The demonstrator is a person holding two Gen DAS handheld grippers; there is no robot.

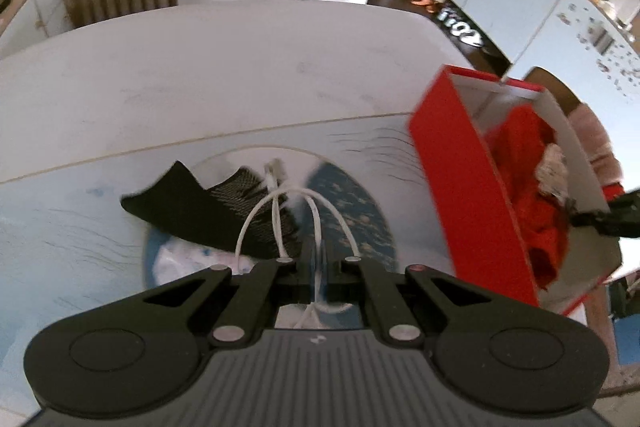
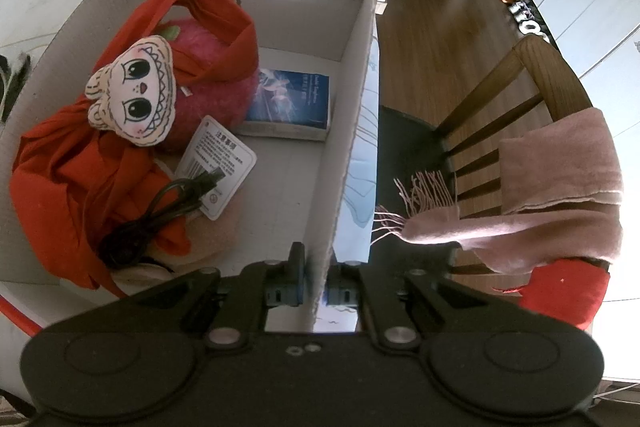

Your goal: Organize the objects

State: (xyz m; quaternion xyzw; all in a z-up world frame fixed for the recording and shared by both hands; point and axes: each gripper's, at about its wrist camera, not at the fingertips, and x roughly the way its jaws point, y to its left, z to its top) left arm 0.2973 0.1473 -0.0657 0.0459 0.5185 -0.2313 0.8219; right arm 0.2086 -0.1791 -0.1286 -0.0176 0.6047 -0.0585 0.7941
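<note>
White cable pinched in my left gripper, jaws nearly closed on it, loops sticking out forward over a black sock on the table. Red box sits to the right of that cable, well up off the mat, open top tilted toward me. My right gripper is clamped narrow on the box's near right wall, one finger inside, one outside. Inside the box, left of that wall: red cloth bag with cartoon face patch, pink plush, black cable, white tag, blue booklet at the far end. Box's long axis runs away from my right gripper. Judgement: cable goes next into the box, so left hand must travel right and over the red side wall; free floor lies beside the booklet, near the pinched wall. Right hand only steadies.
</note>
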